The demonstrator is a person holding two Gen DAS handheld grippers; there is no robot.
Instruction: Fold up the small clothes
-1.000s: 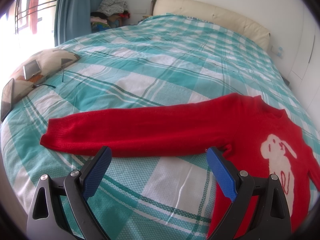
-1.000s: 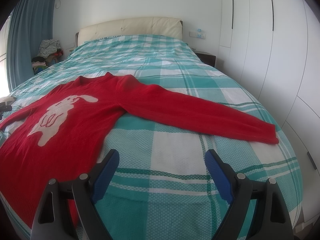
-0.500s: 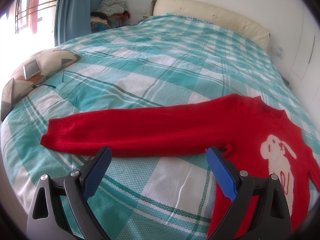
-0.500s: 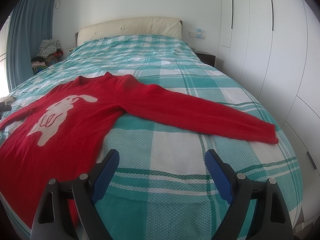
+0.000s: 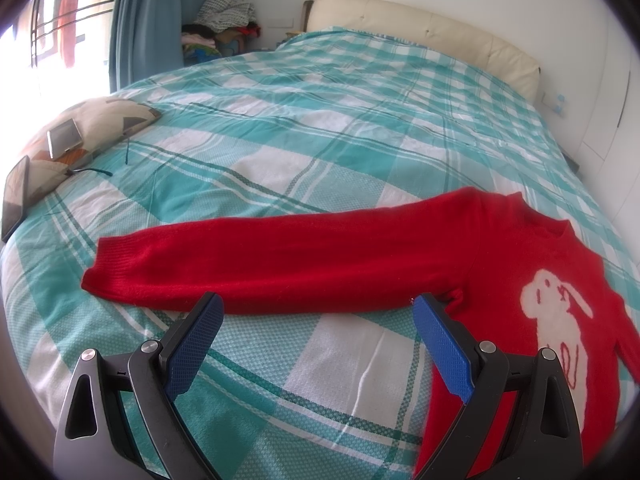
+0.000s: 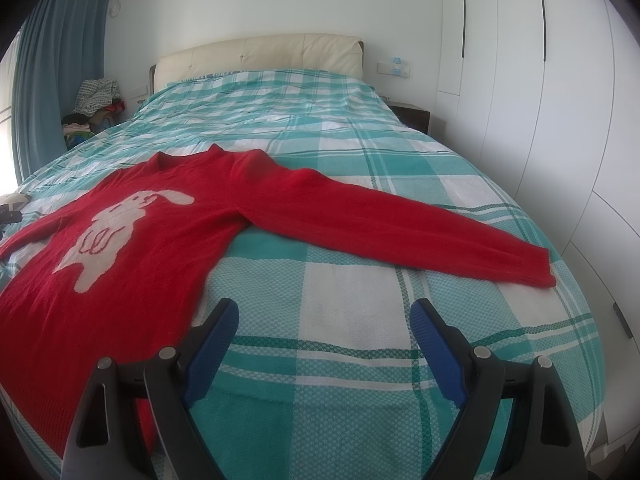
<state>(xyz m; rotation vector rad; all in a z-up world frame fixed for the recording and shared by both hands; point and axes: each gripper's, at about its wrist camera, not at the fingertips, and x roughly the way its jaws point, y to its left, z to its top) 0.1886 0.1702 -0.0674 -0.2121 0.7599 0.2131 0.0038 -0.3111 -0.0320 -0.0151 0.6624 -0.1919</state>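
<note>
A red sweater (image 6: 160, 236) with a white rabbit on the chest lies flat, face up, on a teal plaid bed (image 6: 352, 320), both sleeves spread out. In the left wrist view its left sleeve (image 5: 280, 264) stretches across just beyond my left gripper (image 5: 318, 312), which is open and empty above the bedspread. In the right wrist view the other sleeve (image 6: 400, 224) runs out to the right, its cuff (image 6: 536, 268) near the bed's edge. My right gripper (image 6: 324, 316) is open and empty, short of the sleeve and right of the sweater's body.
A patterned pillow (image 5: 100, 124) with a phone (image 5: 64, 136) and a tablet (image 5: 16, 196) lies at the bed's left edge. A pile of clothes (image 5: 224, 20) sits by the blue curtain (image 5: 148, 20). White wardrobes (image 6: 540, 100) stand close along the right side. The headboard (image 6: 260, 52) is at the far end.
</note>
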